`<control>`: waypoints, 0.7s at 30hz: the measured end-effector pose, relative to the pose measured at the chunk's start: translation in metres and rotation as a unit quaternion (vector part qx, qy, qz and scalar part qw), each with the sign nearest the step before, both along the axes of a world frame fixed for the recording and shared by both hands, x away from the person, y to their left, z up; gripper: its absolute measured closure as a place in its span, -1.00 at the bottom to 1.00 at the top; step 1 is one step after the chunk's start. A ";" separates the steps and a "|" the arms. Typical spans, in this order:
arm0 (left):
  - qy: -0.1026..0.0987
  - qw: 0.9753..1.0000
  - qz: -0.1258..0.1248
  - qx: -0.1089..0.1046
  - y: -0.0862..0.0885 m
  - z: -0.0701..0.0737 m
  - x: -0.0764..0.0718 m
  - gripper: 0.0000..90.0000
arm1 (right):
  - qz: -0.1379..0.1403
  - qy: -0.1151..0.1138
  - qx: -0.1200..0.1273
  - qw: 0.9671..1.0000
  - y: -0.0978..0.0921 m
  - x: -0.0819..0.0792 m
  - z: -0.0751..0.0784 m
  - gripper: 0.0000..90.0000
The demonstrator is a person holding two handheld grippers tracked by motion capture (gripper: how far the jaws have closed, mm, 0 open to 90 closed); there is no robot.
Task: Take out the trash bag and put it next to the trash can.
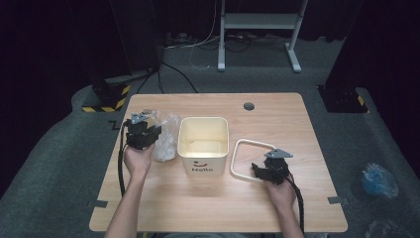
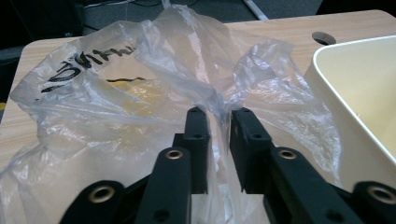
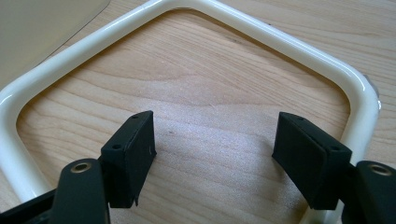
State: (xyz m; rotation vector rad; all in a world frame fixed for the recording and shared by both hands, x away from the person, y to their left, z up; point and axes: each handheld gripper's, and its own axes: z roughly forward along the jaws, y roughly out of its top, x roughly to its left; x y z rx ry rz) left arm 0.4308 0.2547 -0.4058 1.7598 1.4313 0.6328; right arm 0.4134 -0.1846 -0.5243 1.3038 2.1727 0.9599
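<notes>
Our forearms are bare, with no sleeves. Our left gripper [image 1: 142, 130] and right gripper [image 1: 271, 169] are black; each carries a grey three-cornered plate and trails a black cable. Their jaws are blocky black pads on arms with brass-ringed screw holes.

Crumpled clear plastic bag [image 2: 140, 93] left of bin; cream ring frame [image 3: 196, 14] flat, right.

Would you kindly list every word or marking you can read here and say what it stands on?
"hello", under a smile mark, on the front of the cream bin.
Black handwriting on the clear plastic bag, held in the left gripper: too crumpled to read.
</notes>
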 end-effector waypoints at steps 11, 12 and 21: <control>-0.012 1.000 0.002 -0.011 0.003 0.005 -0.005 0.19 | 0.000 0.000 0.000 1.000 0.000 0.000 0.000 -0.35; -0.012 1.000 0.001 -0.010 0.003 0.005 -0.005 0.16 | 0.000 0.000 0.000 1.000 0.000 0.000 0.000 -0.35; -0.017 1.000 -0.003 -0.013 0.004 0.008 -0.009 0.02 | 0.000 0.000 0.000 1.000 0.000 0.000 0.000 -0.35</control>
